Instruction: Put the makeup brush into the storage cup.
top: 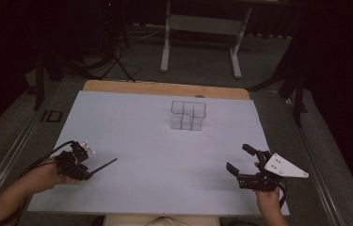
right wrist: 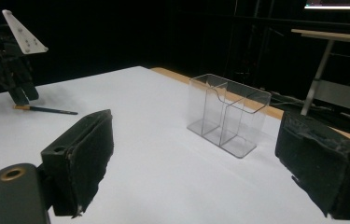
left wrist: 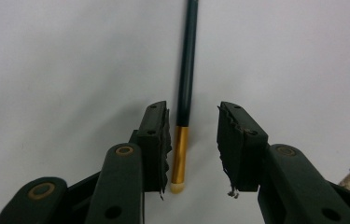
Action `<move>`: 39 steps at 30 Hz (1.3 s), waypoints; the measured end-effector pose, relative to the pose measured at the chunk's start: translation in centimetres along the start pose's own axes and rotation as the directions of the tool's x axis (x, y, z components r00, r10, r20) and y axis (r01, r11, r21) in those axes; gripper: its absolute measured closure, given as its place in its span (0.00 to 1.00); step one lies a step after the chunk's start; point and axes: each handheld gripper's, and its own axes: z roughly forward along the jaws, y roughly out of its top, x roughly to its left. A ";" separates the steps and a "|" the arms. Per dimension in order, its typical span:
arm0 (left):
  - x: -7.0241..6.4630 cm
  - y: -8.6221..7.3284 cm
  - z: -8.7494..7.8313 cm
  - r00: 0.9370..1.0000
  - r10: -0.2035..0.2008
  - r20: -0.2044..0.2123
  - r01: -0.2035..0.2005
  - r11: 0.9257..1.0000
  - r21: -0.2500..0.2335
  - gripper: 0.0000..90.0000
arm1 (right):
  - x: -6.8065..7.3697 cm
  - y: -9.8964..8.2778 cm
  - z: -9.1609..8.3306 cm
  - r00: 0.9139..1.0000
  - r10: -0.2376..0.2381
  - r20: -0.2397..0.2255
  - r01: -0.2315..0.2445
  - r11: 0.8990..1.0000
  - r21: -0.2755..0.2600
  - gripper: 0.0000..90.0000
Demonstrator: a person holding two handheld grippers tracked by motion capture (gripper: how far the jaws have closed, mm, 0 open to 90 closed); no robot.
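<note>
Pencil (left wrist: 185, 84) lying flat on the white worktop (top: 155, 141), near its front left corner, is the thing you are working on. It is slim and dark, with a gold metal band and a pale eraser tip at one end. In the left gripper view that banded end lies between the jaws of your left hand-held gripper (left wrist: 192, 140). The jaws are partly spread, one on each side; the left pad sits just beside the band, the right pad stands apart from it, and neither presses on it yet.

Your right hand-held gripper (top: 238, 159) hovers near the front right corner of the worktop, jaws spread wide with nothing between them. A clear plastic holder (right wrist: 226, 114) with several open compartments stands upright toward the far edge, right of centre, well apart from both hands.

Expect the pencil to be very light, stiff and round, so it will likely roll or slide on the smooth surface if one pad nudges it first. The metal band is probably slicker than the painted shaft. Taking hold across the shaft just above the band, with both pads meeting it squarely, looks like the safer grip.
</note>
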 end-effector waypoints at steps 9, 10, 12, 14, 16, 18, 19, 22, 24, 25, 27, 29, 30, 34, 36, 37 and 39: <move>0.5 0.1 0.6 1.000 -0.006 0.012 0.006 1.000 0.016 0.79 | 0.0 0.0 0.0 1.000 0.001 0.001 -0.001 1.000 0.000 0.13; 0.5 0.1 0.6 1.000 -0.006 0.012 0.006 1.000 0.016 0.79 | 0.0 0.0 0.0 1.000 0.001 0.001 -0.001 1.000 0.000 0.13; 0.6 0.1 0.9 1.000 -0.008 0.017 0.008 1.000 0.021 0.81 | 0.0 0.0 0.0 1.000 0.002 0.000 -0.002 1.000 0.001 0.13; 0.7 0.1 1.0 1.000 -0.008 0.022 0.008 1.000 0.024 0.82 | 0.0 0.0 0.0 1.000 0.002 0.000 -0.002 1.000 0.001 0.13; 0.7 0.2 1.2 1.000 -0.007 0.026 0.007 1.000 0.027 0.84 | 0.0 0.0 0.0 1.000 0.000 0.000 0.000 1.000 0.002 0.13; 0.8 0.2 1.4 1.000 -0.009 0.030 0.008 0.999 0.036 0.85 | 0.0 0.0 0.0 1.000 0.001 0.001 -0.001 1.000 0.001 0.13; 0.8 0.2 1.5 0.999 -0.009 0.032 0.008 0.999 0.036 0.87 | 0.0 0.0 0.0 1.000 0.002 0.000 -0.002 1.000 0.001 0.13; 1.0 0.2 1.5 0.999 -0.009 0.035 0.008 1.000 0.025 0.88 | 0.0 0.0 0.0 1.000 0.002 0.001 -0.002 1.000 0.002 0.13; 1.0 0.3 1.6 0.999 -0.015 0.035 0.014 1.000 0.024 0.89 | 0.0 0.0 0.0 1.000 0.003 0.001 -0.003 1.000 0.002 0.13; 0.9 0.3 1.6 0.999 -0.007 0.032 0.007 1.000 0.029 0.90 | 0.0 0.0 0.0 1.000 0.002 0.001 -0.002 1.000 0.003 0.13; 0.9 0.4 1.6 1.000 -0.001 0.022 0.000 0.999 0.035 0.91 | 0.0 0.0 0.0 1.000 0.001 0.001 -0.001 1.000 0.003 0.13; 0.8 0.5 1.7 1.000 0.006 0.018 -0.007 0.999 0.043 0.91 | 0.0 0.0 0.0 1.000 0.001 0.003 -0.001 1.000 0.005 0.13; 0.7 0.5 1.8 1.000 0.012 0.011 -0.012 0.999 0.045 0.92 | 0.0 0.0 0.1 1.000 0.002 0.002 -0.002 1.000 0.006 0.13; 0.4 0.8 1.8 0.999 0.033 -0.002 -0.033 0.997 0.066 0.94 | 0.0 0.0 0.1 1.000 0.000 0.002 0.000 1.000 0.005 0.13; 0.6 0.9 1.7 0.999 0.043 0.006 -0.043 0.996 0.075 0.94 | 0.0 0.0 0.1 1.000 0.002 0.003 -0.002 1.000 0.007 0.13; 0.7 0.8 1.7 0.998 0.056 0.014 -0.057 0.996 0.067 0.94 | 0.0 0.0 0.1 1.000 0.003 0.004 -0.003 1.000 0.007 0.13; 0.7 0.7 1.7 0.998 0.055 0.021 -0.056 0.997 0.055 0.94 | -0.1 0.0 0.1 1.000 0.005 0.005 -0.005 1.000 0.008 0.13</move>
